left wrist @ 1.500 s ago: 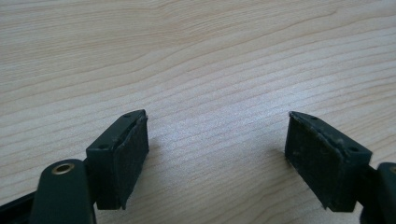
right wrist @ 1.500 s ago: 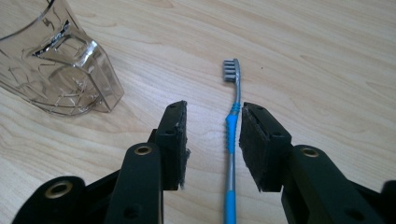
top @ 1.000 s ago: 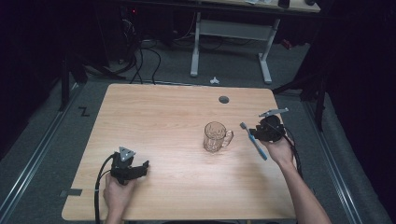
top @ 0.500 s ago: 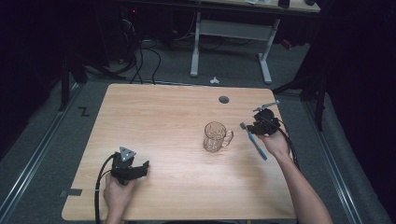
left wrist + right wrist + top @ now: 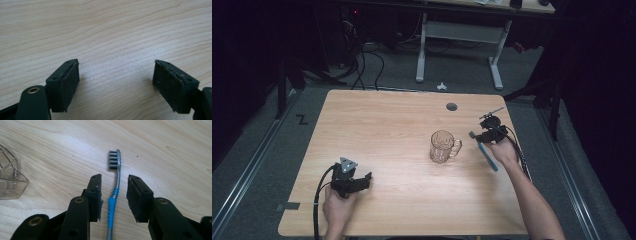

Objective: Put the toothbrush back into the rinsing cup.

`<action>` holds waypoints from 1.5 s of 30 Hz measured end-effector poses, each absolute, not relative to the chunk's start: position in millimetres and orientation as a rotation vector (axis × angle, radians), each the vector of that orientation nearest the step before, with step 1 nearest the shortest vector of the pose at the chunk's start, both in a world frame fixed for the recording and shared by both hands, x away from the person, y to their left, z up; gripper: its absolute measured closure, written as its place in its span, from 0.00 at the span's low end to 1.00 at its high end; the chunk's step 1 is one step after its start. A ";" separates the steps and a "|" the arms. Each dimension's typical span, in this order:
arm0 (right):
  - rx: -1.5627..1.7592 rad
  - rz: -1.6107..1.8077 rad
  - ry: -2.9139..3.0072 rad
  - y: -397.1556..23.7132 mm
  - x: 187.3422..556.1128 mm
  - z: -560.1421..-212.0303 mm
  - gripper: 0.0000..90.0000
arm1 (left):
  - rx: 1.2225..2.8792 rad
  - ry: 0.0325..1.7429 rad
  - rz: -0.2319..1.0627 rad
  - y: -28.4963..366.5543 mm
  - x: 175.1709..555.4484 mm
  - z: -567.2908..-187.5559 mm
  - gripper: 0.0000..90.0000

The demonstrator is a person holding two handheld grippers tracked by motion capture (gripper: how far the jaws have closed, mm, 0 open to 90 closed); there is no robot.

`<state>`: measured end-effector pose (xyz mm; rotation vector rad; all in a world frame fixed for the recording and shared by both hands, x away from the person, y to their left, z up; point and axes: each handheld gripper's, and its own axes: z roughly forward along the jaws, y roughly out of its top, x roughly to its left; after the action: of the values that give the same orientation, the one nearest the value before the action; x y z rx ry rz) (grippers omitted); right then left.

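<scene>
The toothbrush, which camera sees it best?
The right gripper view. The toothbrush lies close up on the table between the right gripper's open jaws, grey bristles and blue grip clear. The high view shows it small, as a thin blue stick by the person's right hand.

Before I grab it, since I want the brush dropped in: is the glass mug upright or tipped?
Upright. In the high view the glass mug stands on the table, rim up.

We count one toothbrush (image 5: 113,202), one glass mug (image 5: 443,147), two claws and one worktop (image 5: 387,130) under them.
</scene>
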<state>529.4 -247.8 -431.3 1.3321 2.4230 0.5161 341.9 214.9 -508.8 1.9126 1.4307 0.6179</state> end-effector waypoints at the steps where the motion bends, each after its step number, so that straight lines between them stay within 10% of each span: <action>1: 1.332 0.506 2.430 -247.5 530.5 -433.1 0.72 | 1.912 1.431 0.618 214.9 341.9 -508.8 0.24; 45: 1.462 0.277 2.594 -241.1 553.3 -459.7 0.88 | 1.919 1.427 0.617 215.2 341.8 -508.7 0.24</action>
<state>553.3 -241.1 -459.7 1.4622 2.5936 0.2765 341.8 215.2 -508.7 1.9188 1.4273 0.6172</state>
